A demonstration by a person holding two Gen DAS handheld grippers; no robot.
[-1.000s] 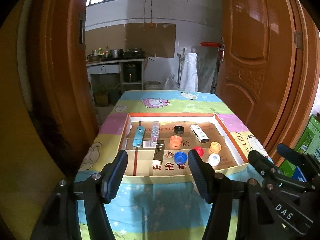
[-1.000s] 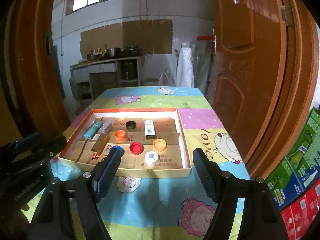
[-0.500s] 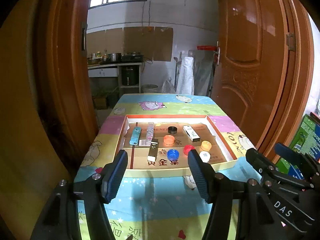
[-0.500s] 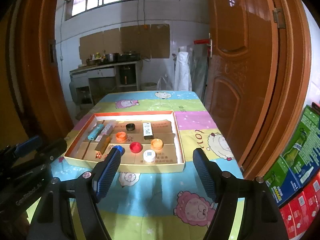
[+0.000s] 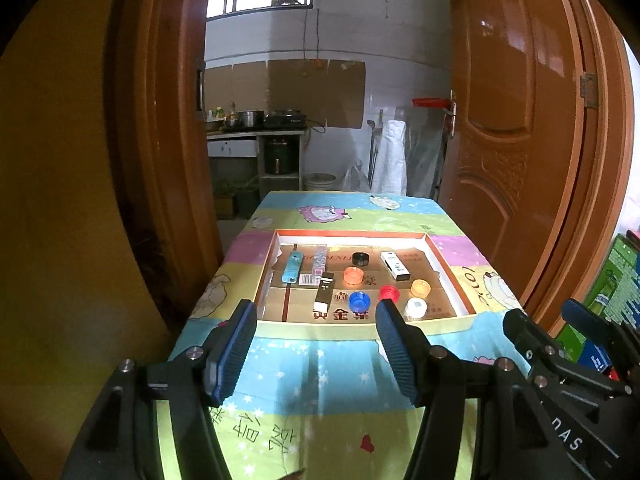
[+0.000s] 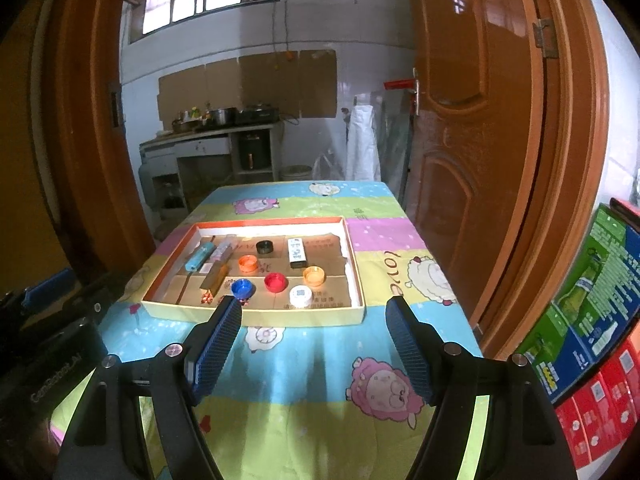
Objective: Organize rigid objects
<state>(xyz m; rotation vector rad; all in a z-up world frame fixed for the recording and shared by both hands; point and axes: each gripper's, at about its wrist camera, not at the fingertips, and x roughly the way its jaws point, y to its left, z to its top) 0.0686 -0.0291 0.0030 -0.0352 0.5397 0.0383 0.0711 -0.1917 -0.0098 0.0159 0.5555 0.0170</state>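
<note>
I held both sets of jaws wide apart and empty over the near end of the worktop point(image 6: 320, 360), my left gripper point(image 5: 316, 344) and my right gripper point(image 6: 312, 340) side by side, gripping nothing. I judged that spread suited the small pieces ahead, since either pair could drop over a cap or a stick without first having to part.

Beyond the fingertips, set back from the near edge, lay the shallow cardboard tray point(image 5: 360, 322), and all the things to organize sat inside it. Nearest its front wall stood the blue cap point(image 5: 359, 301), the red cap point(image 5: 389, 292) and the white cap point(image 5: 416, 306), with the dark stick point(image 5: 325, 292) lying lengthwise to their left. Farther in were the orange cap point(image 5: 353, 275), the yellow cap point(image 5: 421, 287), the white box point(image 5: 395, 265), the black cap point(image 5: 360, 258) and, toward the tray's far left corner, the blue tube point(image 5: 291, 267). Long pieces gathered on the left and round ones on the right, so the sorting looked largely done to me.

My left camera caught the right gripper at its right edge; my right camera alone showed the stacked cartons point(image 6: 592, 320) off the worktop's right edge, and a kitchen counter point(image 6: 208, 136) through the doorway
</note>
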